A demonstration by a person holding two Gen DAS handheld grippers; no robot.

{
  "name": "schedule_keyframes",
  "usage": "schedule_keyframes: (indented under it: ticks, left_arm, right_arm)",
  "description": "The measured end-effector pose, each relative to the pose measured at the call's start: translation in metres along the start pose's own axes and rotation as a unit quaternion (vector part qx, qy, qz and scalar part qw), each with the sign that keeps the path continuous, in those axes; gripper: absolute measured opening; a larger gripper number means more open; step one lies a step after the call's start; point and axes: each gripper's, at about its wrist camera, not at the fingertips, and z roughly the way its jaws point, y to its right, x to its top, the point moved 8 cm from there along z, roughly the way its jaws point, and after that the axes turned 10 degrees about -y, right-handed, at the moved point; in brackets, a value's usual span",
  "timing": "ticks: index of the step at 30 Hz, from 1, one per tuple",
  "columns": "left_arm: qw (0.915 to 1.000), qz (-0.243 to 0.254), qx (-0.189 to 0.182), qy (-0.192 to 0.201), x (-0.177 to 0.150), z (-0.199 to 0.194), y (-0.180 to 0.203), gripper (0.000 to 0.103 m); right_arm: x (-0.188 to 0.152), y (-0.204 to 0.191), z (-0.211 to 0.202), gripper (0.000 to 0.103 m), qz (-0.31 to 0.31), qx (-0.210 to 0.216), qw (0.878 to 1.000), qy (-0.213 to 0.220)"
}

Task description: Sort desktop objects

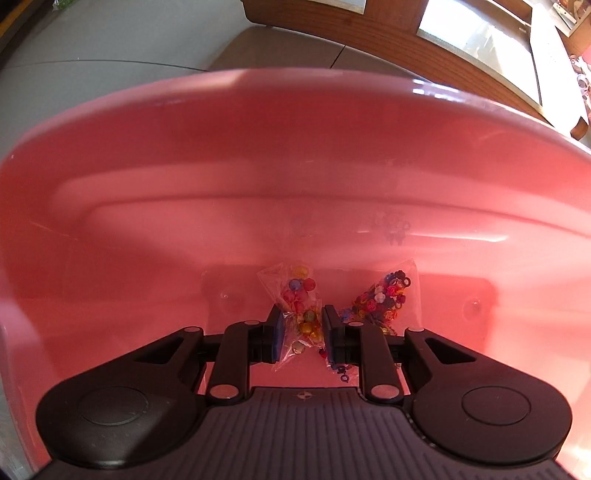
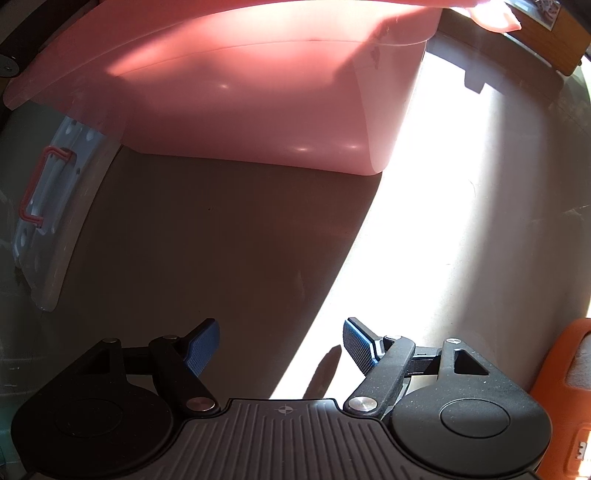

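In the left wrist view my left gripper [image 1: 302, 332] is inside a pink plastic bin [image 1: 184, 184]. Its jaws stand a bag's width apart around a clear bag of round coloured beads [image 1: 301, 314]; whether they press it I cannot tell. A second clear bag of small coloured ring beads [image 1: 384, 299] lies just right of it on the bin's floor. In the right wrist view my right gripper [image 2: 280, 343] is open and empty, low over the tabletop in front of the same pink bin [image 2: 258, 92].
A clear lidded box with a red handle [image 2: 44, 184] stands left of the pink bin. An orange object [image 2: 569, 387] lies at the right edge. Wooden furniture [image 1: 369, 33] stands beyond the table. Bright sunlight falls across the tabletop [image 2: 443, 203].
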Motion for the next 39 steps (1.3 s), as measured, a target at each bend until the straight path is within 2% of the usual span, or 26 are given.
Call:
schedule_keyframes:
  ticks: [7,9,12,13,15,18,21,25,28,30,35,39]
  left_arm:
    - [1.0000,0.001,0.003,0.001,-0.013,-0.002,0.000,0.026]
    - [0.9999,0.002,0.015,0.004,-0.018,-0.004,-0.001,0.032]
    - [0.9997,0.005,0.021,0.011,-0.027,-0.013,-0.002,0.036]
    - [0.9996,0.005,0.022,0.015,-0.031,-0.017,-0.003,0.044]
    - [0.9992,0.010,0.028,0.028,-0.038,-0.031,-0.004,0.060]
    - [0.9984,0.025,0.032,0.039,-0.053,-0.059,-0.004,0.062]
    - [0.9970,0.040,0.033,0.057,-0.071,-0.096,-0.004,0.073]
    - [0.9940,0.049,0.023,0.095,-0.096,-0.161,-0.006,0.073]
    - [0.9906,0.028,0.006,0.134,-0.101,-0.220,-0.004,0.077]
    - [0.9885,0.002,-0.007,0.151,-0.113,-0.236,-0.014,0.080]
    - [0.9823,-0.040,-0.031,0.180,-0.170,-0.255,-0.040,0.080]
    - [0.9779,-0.072,-0.043,0.191,-0.192,-0.247,-0.053,0.080]
  right_arm:
    - [0.003,-0.005,-0.002,0.071,0.002,0.002,1.000,0.002]
    - [0.004,-0.007,-0.004,0.071,0.001,0.003,1.000,0.004]
    - [0.004,-0.011,-0.005,0.071,-0.004,0.002,1.000,0.003]
    - [0.004,-0.012,-0.006,0.071,-0.005,0.001,1.000,0.003]
    - [0.004,-0.013,-0.007,0.071,-0.007,-0.003,1.000,0.002]
    - [0.005,-0.017,-0.014,0.071,-0.006,-0.006,1.000,0.004]
    - [0.003,-0.024,-0.024,0.071,-0.011,-0.010,1.000,0.010]
    - [-0.001,-0.038,-0.045,0.071,-0.028,-0.013,0.999,0.026]
    - [-0.006,-0.048,-0.062,0.071,-0.049,-0.018,0.998,0.042]
    - [-0.010,-0.051,-0.070,0.072,-0.064,-0.021,0.997,0.049]
    - [-0.012,-0.032,-0.077,0.072,-0.090,-0.036,0.993,0.064]
    - [-0.041,-0.023,-0.095,0.072,-0.104,-0.049,0.991,0.069]
